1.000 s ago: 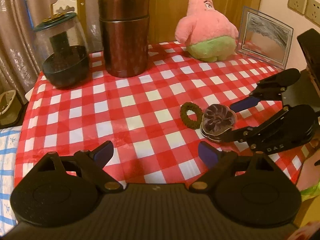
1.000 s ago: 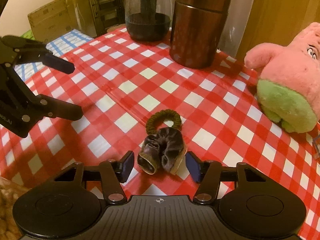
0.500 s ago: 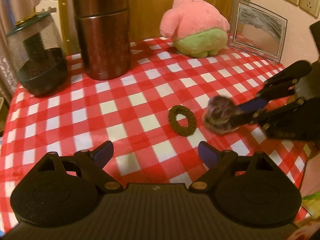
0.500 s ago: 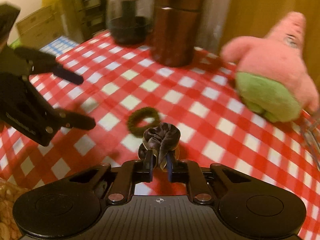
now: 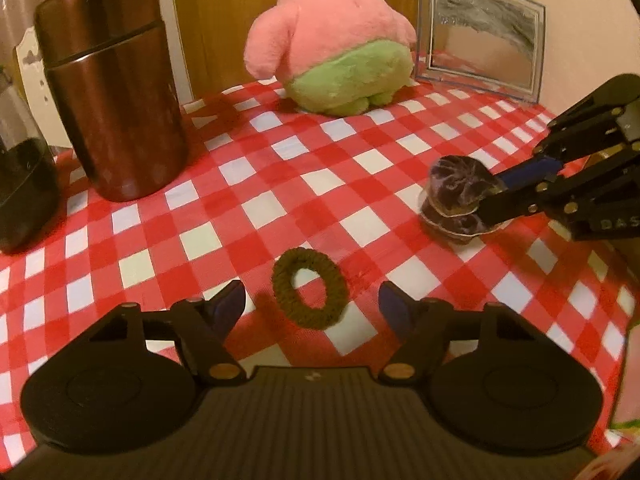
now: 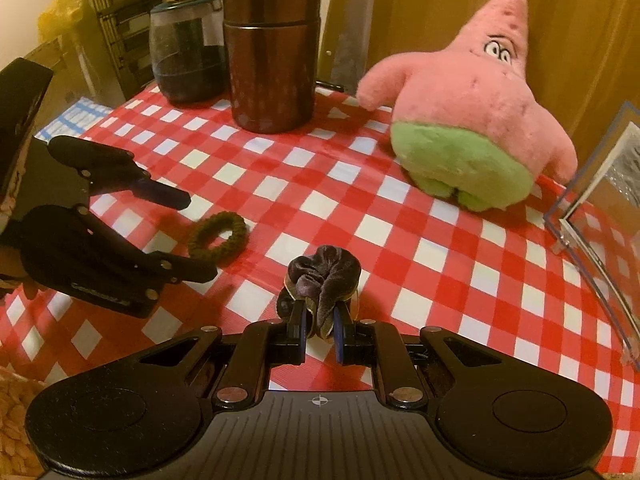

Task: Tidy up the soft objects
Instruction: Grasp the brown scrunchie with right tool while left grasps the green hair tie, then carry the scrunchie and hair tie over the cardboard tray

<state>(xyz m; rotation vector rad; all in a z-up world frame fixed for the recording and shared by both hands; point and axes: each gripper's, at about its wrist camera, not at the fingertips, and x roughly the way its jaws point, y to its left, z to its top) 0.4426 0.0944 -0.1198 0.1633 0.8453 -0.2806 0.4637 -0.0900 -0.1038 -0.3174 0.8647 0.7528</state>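
On the red-and-white checked worktop [image 5: 280,168], the olive knitted hair ring [image 5: 308,293] lies left of the dark velvet scrunchie [image 5: 460,192], with the pink-and-green plush starfish [image 5: 340,40] behind both.

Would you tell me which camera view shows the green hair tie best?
The left wrist view: the green hair tie lies whole and close between the closing fingers of the left gripper, which do not touch it. The right wrist view shows it smaller, off left beside that gripper.

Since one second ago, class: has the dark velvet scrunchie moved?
Yes. The right gripper is shut on the velvet scrunchie and has drawn it away from the green hair tie, which stays flat on the checked cloth.
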